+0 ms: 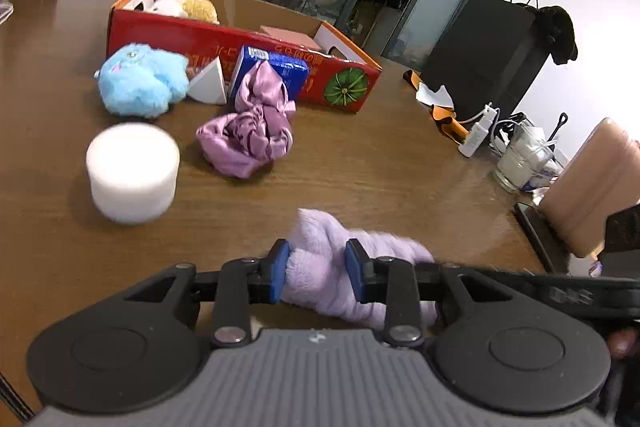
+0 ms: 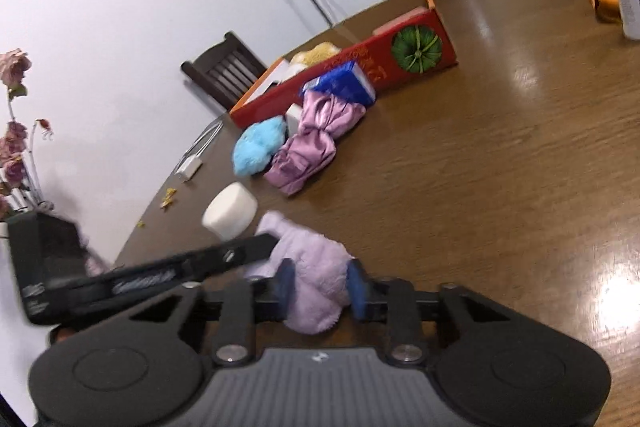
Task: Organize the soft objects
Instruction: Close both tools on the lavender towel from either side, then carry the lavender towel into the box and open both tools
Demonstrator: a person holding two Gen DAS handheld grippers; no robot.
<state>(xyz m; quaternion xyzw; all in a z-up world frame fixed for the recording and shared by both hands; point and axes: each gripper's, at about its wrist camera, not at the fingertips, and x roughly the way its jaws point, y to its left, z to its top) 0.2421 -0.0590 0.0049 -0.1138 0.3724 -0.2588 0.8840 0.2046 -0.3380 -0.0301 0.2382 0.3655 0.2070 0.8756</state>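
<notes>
Pinching lilac fleece cloth from both ends: left tool, right tool clamped on pile, just above worktop. Light, limp, compressible; grip bunched folds, expect sag.

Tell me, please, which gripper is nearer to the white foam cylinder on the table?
Left. The left gripper grips the lilac fleece cloth on the side toward the white foam cylinder; the right gripper grips the cloth's end farther away.
</notes>
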